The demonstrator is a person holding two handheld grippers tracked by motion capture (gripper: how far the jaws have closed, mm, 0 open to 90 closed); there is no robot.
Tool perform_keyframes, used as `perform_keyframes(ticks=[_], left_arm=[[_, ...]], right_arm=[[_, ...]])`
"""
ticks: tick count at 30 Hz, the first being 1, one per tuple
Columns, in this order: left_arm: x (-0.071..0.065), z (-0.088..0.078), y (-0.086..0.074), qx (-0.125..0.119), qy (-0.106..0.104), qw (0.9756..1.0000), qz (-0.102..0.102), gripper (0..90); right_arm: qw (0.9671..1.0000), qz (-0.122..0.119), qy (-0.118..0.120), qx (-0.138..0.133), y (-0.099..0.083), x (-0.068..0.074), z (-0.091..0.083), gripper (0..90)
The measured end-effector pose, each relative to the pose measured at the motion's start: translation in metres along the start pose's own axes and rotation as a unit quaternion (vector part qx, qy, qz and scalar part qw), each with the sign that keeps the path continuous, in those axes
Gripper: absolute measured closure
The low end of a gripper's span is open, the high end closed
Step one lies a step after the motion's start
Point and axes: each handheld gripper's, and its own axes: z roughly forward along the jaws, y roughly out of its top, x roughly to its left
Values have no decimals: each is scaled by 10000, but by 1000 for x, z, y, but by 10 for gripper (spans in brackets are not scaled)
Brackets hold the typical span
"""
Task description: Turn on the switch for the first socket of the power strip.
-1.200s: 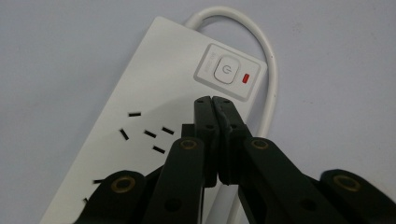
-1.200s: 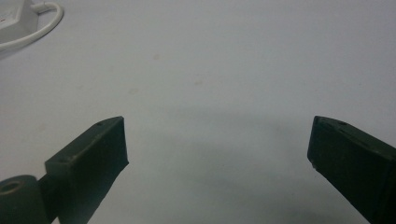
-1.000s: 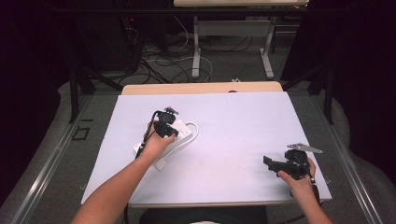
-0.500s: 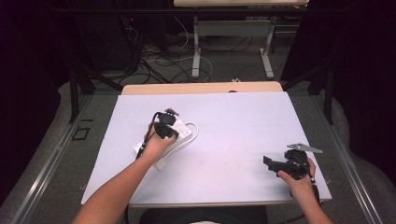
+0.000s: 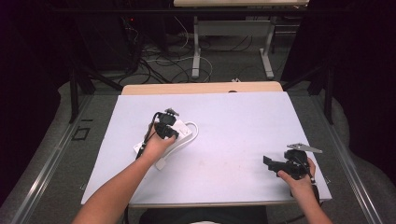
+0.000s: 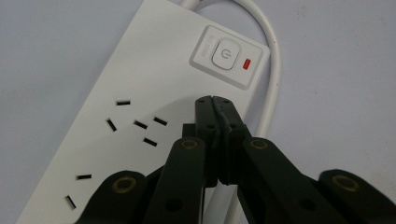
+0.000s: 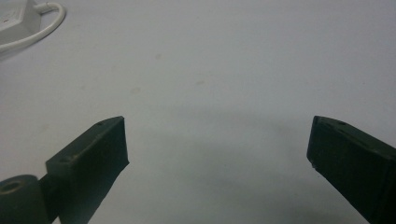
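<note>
**Closed left tool over the power strip, right tool open and apart**

In the high view, a white power strip [image 5: 169, 138] is seen on the table [image 5: 233, 121], and the left tool [image 5: 164, 128] is held directly above it, so that part of the strip is covered by the hand. Details of the strip are given by the left gripper view: a power button [image 6: 225, 50] with a small red light [image 6: 246, 64] beside it, several socket slots [image 6: 140, 125], and a white cable [image 6: 271, 60] that curves out from the button end. In this view the jaws of the left tool are pressed together with nothing between them, and their tips lie just below the button. Whether the strip is touched cannot be told.

The right tool [image 5: 280, 163] is held well apart from the strip, at the other side of the table. In the right gripper view its jaws are spread wide and empty above the bare surface, and the strip is seen far off.
</note>
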Motion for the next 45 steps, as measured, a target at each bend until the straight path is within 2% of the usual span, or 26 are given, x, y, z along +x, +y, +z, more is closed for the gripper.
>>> perform_keyframes(ticks=[16, 23, 37, 45], left_arm=[[-1, 2, 0, 42, 12, 10000, 26, 900], [-2, 3, -1, -36, 23, 10000, 22, 900], [-2, 3, 0, -20, 16, 10000, -4, 898], [-3, 2, 0, 23, 41, 10000, 34, 850]], right_arm=[[10000, 22, 9, 17, 0, 1, 0, 45], [10000, 9, 13, 3, 0, 0, 0, 45], [10000, 54, 13, 4, 0, 0, 0, 45], [10000, 47, 12, 8, 0, -1, 0, 45]])
